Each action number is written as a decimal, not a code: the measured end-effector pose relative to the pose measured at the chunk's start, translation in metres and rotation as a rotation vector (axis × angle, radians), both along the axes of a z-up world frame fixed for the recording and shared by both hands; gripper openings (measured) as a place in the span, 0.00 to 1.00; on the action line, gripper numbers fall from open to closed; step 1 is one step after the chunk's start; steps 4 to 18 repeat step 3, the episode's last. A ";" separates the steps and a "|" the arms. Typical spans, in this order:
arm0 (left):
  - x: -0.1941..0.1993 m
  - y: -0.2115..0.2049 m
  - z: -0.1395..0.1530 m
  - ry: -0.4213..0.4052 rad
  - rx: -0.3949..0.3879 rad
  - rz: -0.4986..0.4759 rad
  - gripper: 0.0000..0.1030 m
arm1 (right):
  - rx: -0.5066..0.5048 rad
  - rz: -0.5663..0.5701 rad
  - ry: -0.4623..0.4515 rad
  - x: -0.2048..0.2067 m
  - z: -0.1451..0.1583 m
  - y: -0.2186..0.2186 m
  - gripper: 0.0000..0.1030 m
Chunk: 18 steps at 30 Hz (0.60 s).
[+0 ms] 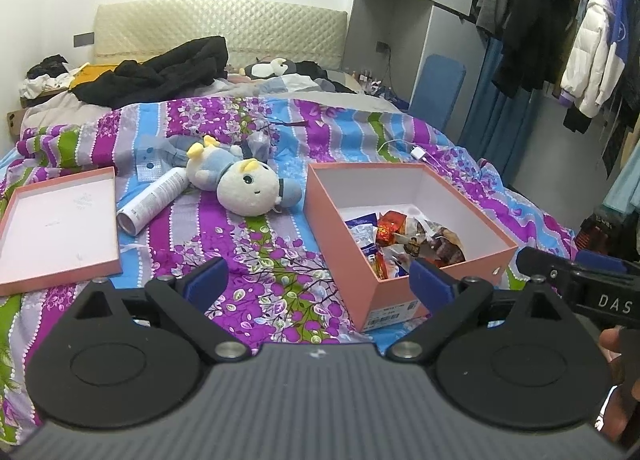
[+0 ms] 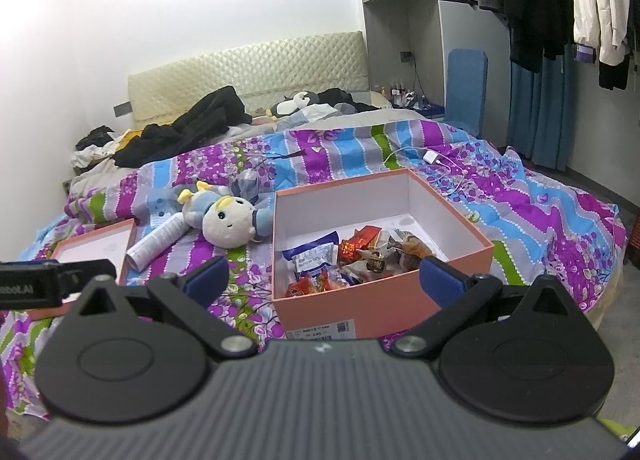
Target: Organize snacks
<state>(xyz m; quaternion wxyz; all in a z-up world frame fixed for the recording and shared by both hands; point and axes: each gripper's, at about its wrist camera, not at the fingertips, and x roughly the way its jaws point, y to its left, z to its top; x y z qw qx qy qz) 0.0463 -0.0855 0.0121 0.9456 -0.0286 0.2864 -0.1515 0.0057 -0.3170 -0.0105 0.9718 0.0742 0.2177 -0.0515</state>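
- The left hand-held gripper (image 1: 318, 280) hovers over the bed's floral quilt (image 1: 256, 260), its blue-padded fingers (image 1: 208, 278) spread wide apart with nothing between them.
- The right hand-held gripper (image 2: 324, 280) is likewise spread wide and holds nothing; it hangs in front of the near wall of the pink box (image 2: 380, 306).
- The pink box stands open on the quilt, a barcode label on its near wall. In the left view it lies to the right of centre (image 1: 332, 220).
- The snacks (image 2: 352, 256) lie loose in the bottom of the box: a blue-and-white packet (image 2: 314, 258), red wrappers (image 2: 360, 242), brown wrapped pieces (image 2: 412, 250) and small orange-red packs at the near corner.
- In the left view the same snacks (image 1: 404, 240) sit against the near right side of the box floor.
- The box lid (image 1: 56, 228) lies upside down on the quilt, well apart from the box, at the left.
- Between lid and box lie a white spray can (image 1: 154, 196) on its side and a plush doll (image 1: 240, 180) in blue, the doll touching the can's upper end.
- A white charger and cable (image 2: 434, 158) rest on the quilt beyond the box.
- Dark clothes (image 1: 160, 74) are heaped near the padded headboard (image 1: 224, 28).
- Jackets (image 1: 592, 56) hang on a rail at the right.
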 end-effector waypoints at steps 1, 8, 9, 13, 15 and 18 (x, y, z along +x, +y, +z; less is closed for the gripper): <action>0.000 0.000 0.000 0.002 0.001 -0.002 0.96 | 0.001 0.001 0.002 0.000 0.000 0.000 1.00; 0.000 -0.001 0.000 0.003 0.002 -0.004 0.96 | -0.001 -0.001 0.002 0.000 -0.001 0.001 1.00; 0.000 -0.001 0.000 0.003 0.002 -0.004 0.96 | -0.001 -0.001 0.002 0.000 -0.001 0.001 1.00; 0.000 -0.001 0.000 0.003 0.002 -0.004 0.96 | -0.001 -0.001 0.002 0.000 -0.001 0.001 1.00; 0.000 -0.001 0.000 0.003 0.002 -0.004 0.96 | -0.001 -0.001 0.002 0.000 -0.001 0.001 1.00; 0.000 -0.001 0.000 0.003 0.002 -0.004 0.96 | -0.001 -0.001 0.002 0.000 -0.001 0.001 1.00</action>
